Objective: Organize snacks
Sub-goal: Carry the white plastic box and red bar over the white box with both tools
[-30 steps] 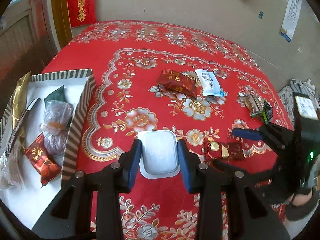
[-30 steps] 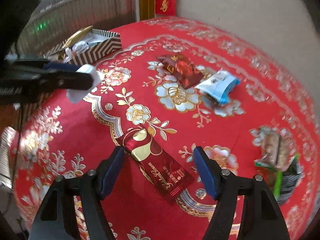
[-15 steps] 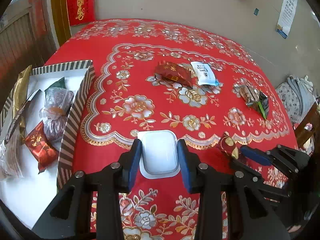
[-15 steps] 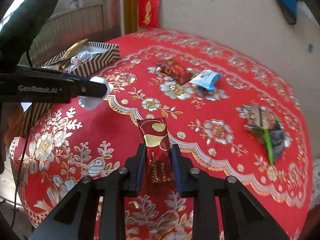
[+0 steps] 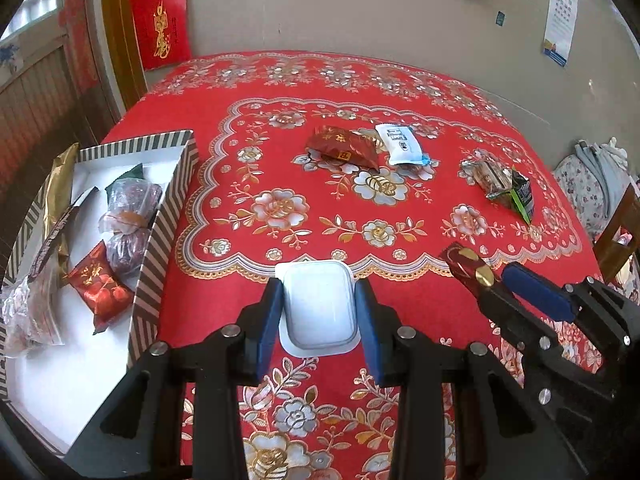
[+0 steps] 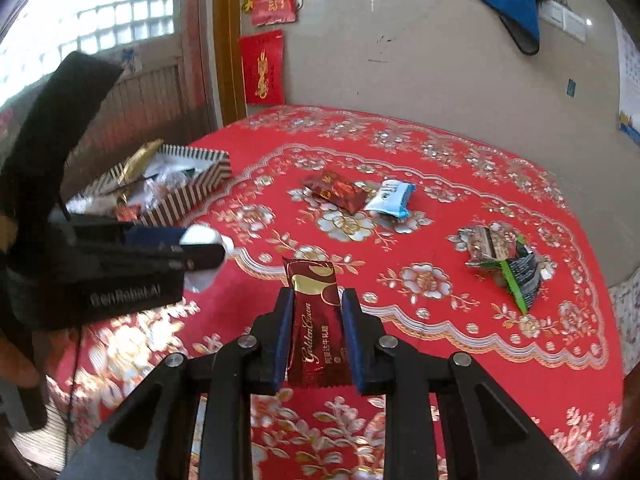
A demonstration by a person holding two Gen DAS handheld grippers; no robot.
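Observation:
My left gripper [image 5: 318, 312] is shut on a white sealed jelly cup [image 5: 318, 308], held above the red flowered tablecloth [image 5: 280, 168]. My right gripper [image 6: 316, 320] is shut on a dark red and gold chocolate bar [image 6: 316, 320], lifted off the cloth; the bar [image 5: 466, 266] also shows at the right of the left wrist view. A striped box [image 5: 164, 216] at the left holds several snacks. On the cloth lie a dark red packet [image 5: 344, 148], a white and blue packet [image 5: 400, 144] and a brown and green packet [image 5: 504, 184].
The wall stands behind the round table. A wooden chair [image 5: 616, 236] and a pile of cloth are off the table's right edge. From the right wrist view the left gripper's black body [image 6: 112, 264] fills the left side, between me and the striped box [image 6: 192, 196].
My right gripper closed on the chocolate bar and lifted it off the cloth, turning it upright. The left gripper drifted a little with the jelly cup still in its grip.

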